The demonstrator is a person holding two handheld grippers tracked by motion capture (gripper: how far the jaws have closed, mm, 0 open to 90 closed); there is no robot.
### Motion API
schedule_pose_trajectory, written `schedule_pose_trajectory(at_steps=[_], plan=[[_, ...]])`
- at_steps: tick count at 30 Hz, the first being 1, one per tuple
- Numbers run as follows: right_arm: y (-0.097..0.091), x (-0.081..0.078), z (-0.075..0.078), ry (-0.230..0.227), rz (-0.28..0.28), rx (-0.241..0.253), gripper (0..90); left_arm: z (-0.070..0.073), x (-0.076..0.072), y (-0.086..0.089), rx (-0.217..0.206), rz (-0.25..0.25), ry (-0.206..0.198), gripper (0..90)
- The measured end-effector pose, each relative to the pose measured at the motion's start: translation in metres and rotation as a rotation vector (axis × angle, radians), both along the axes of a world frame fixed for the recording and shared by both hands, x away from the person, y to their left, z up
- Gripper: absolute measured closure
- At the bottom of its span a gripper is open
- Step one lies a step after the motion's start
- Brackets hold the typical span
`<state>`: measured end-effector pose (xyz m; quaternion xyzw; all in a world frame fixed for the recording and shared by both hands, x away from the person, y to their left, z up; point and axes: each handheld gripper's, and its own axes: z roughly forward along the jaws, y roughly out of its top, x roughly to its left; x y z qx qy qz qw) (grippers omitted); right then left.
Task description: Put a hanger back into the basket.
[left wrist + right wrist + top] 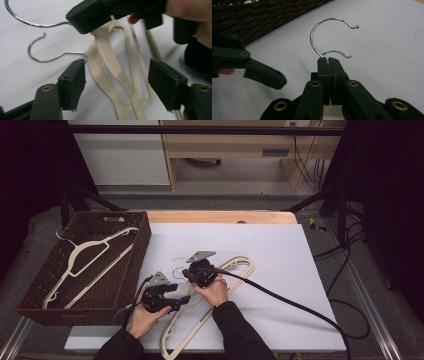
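- I've got two cream hangers on the white tabletop [280,285], stacked and overlapping. The upper hanger [107,53] is the one I'm working on, and the lower hanger [93,67] lies under it, its wire hook resting on the sheet.
- One hanger [82,265] already lies in the brown woven basket [142,247] at the tabletop's left edge, so I'd judge that part done. The two on the sheet are what's left.
- My right gripper [328,60] is clenched on the upper hanger's neck, right where the wire hook [329,27] leaves the plastic. The hook arcs free beyond the gripper tips.
- From the left gripper view, that neck looks raised off the lower hanger, though the two bodies still cross farther down.
- My left gripper [116,75] isn't holding anything. Its jaws stand apart on either side of the overlapped hanger bodies, with neither pad pressing on them.
- The basket sits just to the left of both grippers, near but apart from the hangers.
- What I think remains: separate the pair and carry each one to the basket.
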<state>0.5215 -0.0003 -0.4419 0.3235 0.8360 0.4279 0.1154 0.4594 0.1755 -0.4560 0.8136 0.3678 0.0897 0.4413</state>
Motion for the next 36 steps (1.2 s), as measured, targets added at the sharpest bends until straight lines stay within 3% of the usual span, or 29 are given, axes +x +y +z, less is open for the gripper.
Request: schedule_pose_trajectory(at_steps=[5, 13, 21, 30, 36], plan=[[-0.001, -0.003, 0.006, -0.021, 0.004, 0.005, 89.3, -0.007, 0.008, -0.002, 0.008, 0.002, 0.028, 41.0], [-0.003, -0.006, 0.010, -0.033, 0.010, 0.007, 89.3, -0.011, 0.015, -0.005, -0.058, -0.022, 0.089, 54.2], [-0.004, -0.009, 0.013, -0.050, 0.018, 0.002, 89.3, -0.010, 0.016, -0.011, -0.079, -0.055, 0.124, 67.0], [-0.010, -0.015, 0.021, -0.072, 0.013, 0.012, 88.9, -0.003, 0.012, -0.015, -0.108, -0.036, 0.140, 72.1], [-0.023, -0.023, 0.031, -0.087, 0.019, 0.053, 87.8, 0.006, 0.004, -0.018, -0.135, -0.035, 0.127, 75.6]])
